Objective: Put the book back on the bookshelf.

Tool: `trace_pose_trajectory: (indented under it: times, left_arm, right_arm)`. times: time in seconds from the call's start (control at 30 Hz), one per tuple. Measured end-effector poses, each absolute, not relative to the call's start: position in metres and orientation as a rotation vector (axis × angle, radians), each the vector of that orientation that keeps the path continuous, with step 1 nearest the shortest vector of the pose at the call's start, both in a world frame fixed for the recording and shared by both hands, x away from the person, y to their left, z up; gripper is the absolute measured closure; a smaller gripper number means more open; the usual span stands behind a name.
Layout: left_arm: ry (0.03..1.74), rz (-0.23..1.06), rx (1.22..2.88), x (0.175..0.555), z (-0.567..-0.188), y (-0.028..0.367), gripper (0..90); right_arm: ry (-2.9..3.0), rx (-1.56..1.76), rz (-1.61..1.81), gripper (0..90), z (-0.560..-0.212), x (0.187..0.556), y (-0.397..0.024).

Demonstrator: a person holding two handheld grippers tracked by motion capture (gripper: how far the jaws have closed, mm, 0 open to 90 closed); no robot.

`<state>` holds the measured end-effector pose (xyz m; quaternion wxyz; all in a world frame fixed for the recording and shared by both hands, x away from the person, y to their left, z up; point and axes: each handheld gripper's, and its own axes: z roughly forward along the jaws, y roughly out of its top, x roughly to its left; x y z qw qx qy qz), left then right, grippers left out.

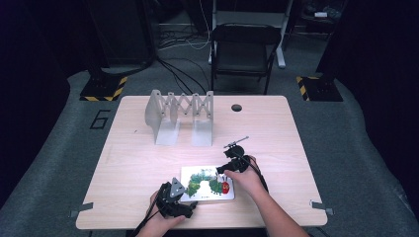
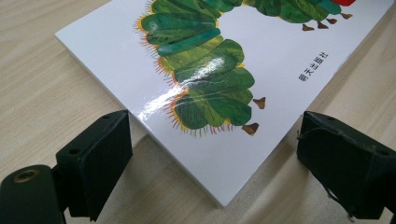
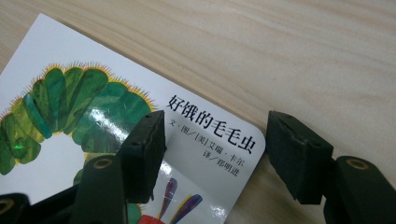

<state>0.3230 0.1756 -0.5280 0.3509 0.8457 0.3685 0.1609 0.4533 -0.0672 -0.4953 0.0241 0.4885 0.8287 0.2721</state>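
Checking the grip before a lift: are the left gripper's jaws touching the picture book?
Apart. In the left gripper view, the left gripper straddles a corner of the picture book, with bare table visible between each jaw and the book's edges.

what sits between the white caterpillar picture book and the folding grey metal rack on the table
Nothing: in the high view, bare pale wooden tabletop runs from the white caterpillar picture book to the folding grey metal rack.

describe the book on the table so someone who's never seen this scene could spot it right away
On the light wooden table, look at the near edge, between the person's two hands, well in front of the grey accordion-style rack at the back. There the book lies flat. It is the table's one colourful thing: a glossy white cover with a green caterpillar and black Chinese lettering.
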Motion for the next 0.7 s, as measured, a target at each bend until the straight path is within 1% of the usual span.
trace_pose_trajectory:
  times: [0.17, 0.3, 0.4, 0.7]
  left_arm:
    - [0.946, 0.404, 2.202, 0.3227, -0.5273, 0.1763, 10.1]
    - [0.963, 0.425, 2.187, 0.3214, -0.5283, 0.1745, 9.6]
    - [0.965, 0.402, 2.186, 0.321, -0.5284, 0.174, 8.5]
    - [0.957, 0.399, 2.189, 0.3213, -0.5284, 0.1742, 8.2]
  right_arm:
    - [2.572, 1.55, 0.847, 37.4, -0.4962, 0.4526, -0.0705]
    - [2.56, 1.547, 0.836, 37.1, -0.4953, 0.451, -0.0684]
    - [2.558, 1.558, 0.826, 37.2, -0.4944, 0.4502, -0.0677]
    - [2.556, 1.524, 0.798, 38.0, -0.4917, 0.4491, -0.0656]
